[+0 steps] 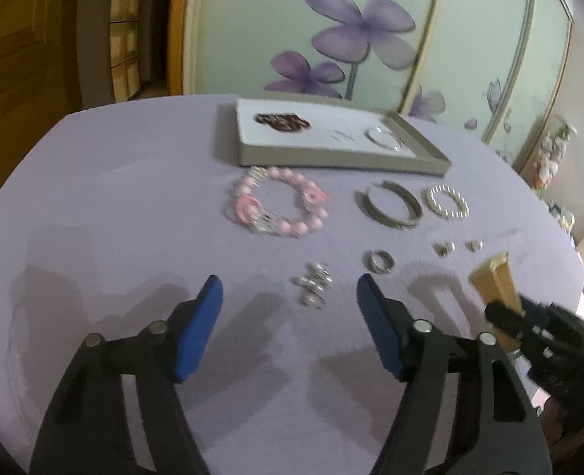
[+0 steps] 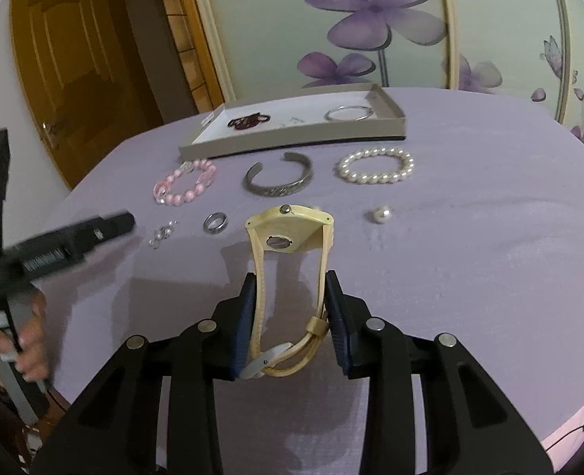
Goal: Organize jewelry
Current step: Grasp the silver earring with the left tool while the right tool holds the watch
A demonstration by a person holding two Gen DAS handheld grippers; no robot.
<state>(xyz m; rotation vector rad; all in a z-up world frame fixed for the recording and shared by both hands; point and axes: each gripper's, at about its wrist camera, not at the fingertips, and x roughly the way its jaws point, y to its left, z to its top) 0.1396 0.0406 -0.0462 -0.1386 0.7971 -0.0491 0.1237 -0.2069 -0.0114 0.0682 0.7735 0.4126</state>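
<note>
Between right claw [image 2: 292,316] pads: cream watch [image 2: 290,233], no readable writing.

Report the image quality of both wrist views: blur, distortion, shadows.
Left wrist view: soft throughout, the pink bead bracelet and watch smeared; fisheye bends the tray; soft shadows lie under the left claw. Right wrist view: sharper, the pearl bracelet crisp, but the left claw at the frame's left is motion-blurred; the table edge curves.
</note>
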